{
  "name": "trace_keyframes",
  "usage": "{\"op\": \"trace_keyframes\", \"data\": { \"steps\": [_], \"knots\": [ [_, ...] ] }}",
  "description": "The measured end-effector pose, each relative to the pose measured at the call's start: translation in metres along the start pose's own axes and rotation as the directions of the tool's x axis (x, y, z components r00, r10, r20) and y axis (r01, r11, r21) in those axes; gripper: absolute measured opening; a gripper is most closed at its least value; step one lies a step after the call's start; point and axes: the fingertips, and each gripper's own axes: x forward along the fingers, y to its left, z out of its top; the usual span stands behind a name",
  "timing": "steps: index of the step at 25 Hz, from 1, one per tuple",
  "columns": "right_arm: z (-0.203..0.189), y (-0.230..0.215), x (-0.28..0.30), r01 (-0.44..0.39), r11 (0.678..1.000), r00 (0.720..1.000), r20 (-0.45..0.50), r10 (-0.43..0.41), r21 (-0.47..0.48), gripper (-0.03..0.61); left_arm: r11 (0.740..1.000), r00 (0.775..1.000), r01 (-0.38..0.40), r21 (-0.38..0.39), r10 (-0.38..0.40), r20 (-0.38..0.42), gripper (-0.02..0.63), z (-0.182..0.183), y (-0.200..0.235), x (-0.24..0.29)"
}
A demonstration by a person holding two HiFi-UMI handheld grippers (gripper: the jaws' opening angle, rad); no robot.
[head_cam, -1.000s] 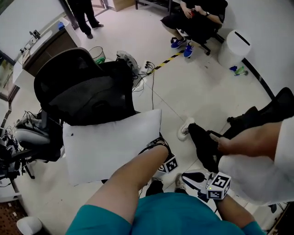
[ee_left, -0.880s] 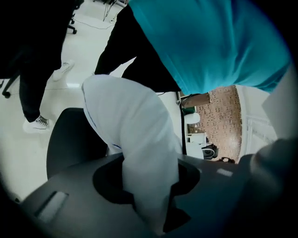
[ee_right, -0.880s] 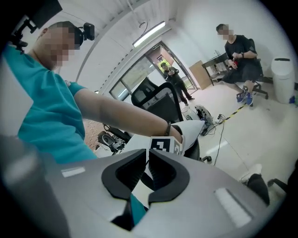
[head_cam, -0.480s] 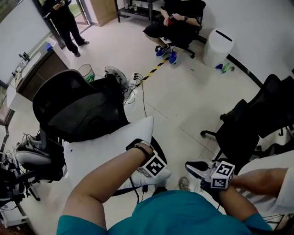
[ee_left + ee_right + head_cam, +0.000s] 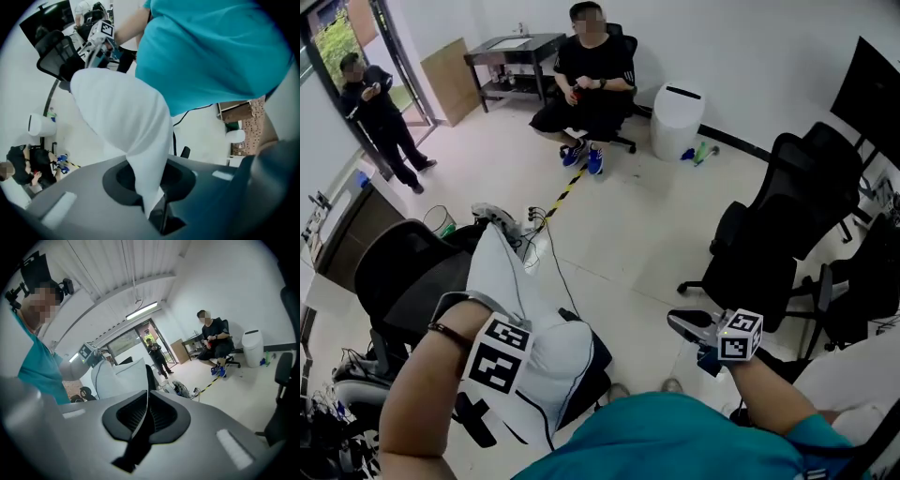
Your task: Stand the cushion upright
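Observation:
My left gripper (image 5: 502,375) is shut on a pinch of the white cushion (image 5: 514,295) and holds it raised over the seat, its long side running up and away from me. In the left gripper view the white fabric (image 5: 126,117) runs down into the shut jaws of the left gripper (image 5: 152,206). My right gripper (image 5: 677,322) hovers to the right, apart from the cushion, with its jaws closed on nothing. The right gripper view shows the right gripper (image 5: 144,413) pointing nearly level, with the cushion (image 5: 121,376) standing behind it.
A black mesh office chair (image 5: 398,281) stands at the left under the cushion. More black chairs (image 5: 769,244) fill the right. Cables (image 5: 539,220) lie on the floor ahead. A seated person (image 5: 591,80), a white bin (image 5: 678,120) and a standing person (image 5: 377,103) are farther off.
The cushion lay flat on the chair seat; my left gripper closed on its near edge and lifted it. My right gripper moved sideways and rose a little. The head view tilted up.

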Motion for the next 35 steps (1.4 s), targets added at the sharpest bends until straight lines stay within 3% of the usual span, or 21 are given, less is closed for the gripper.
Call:
{"op": "trace_keyframes", "data": {
  "steps": [2, 6, 14, 23, 30, 35],
  "knots": [
    [0.005, -0.008, -0.021, 0.045, 0.999, 0.998, 0.043, -0.045, 0.003, 0.021, 0.996, 0.996, -0.084, 0.001, 0.084, 0.030, 0.063, 0.002, 0.010, -0.033],
    [0.012, -0.025, -0.078, 0.124, 0.992, 0.983, 0.129, -0.127, 0.028, 0.021, 0.978, 0.974, -0.205, 0.038, 0.200, 0.110, 0.058, 0.043, 0.043, -0.079],
    [0.013, -0.067, -0.238, 0.263, 0.962, 0.916, 0.292, -0.274, 0.078, 0.021, 0.968, 0.975, -0.208, 0.142, 0.194, 0.110, 0.057, 0.159, 0.119, -0.136],
    [-0.013, -0.119, -0.437, 0.353, 0.931, 0.857, 0.365, -0.363, 0.096, 0.021, 0.964, 0.965, -0.255, 0.079, 0.248, 0.090, 0.057, 0.301, 0.246, -0.189],
    [-0.043, -0.145, -0.563, 0.465, 0.870, 0.765, 0.419, -0.489, 0.166, 0.021, 0.947, 0.949, -0.301, 0.111, 0.286, 0.131, 0.057, 0.404, 0.347, -0.238],
    [-0.061, -0.156, -0.618, 0.537, 0.811, 0.684, 0.443, -0.580, 0.233, 0.021, 0.929, 0.943, -0.313, 0.196, 0.279, 0.183, 0.054, 0.483, 0.419, -0.265]
  ]
}}
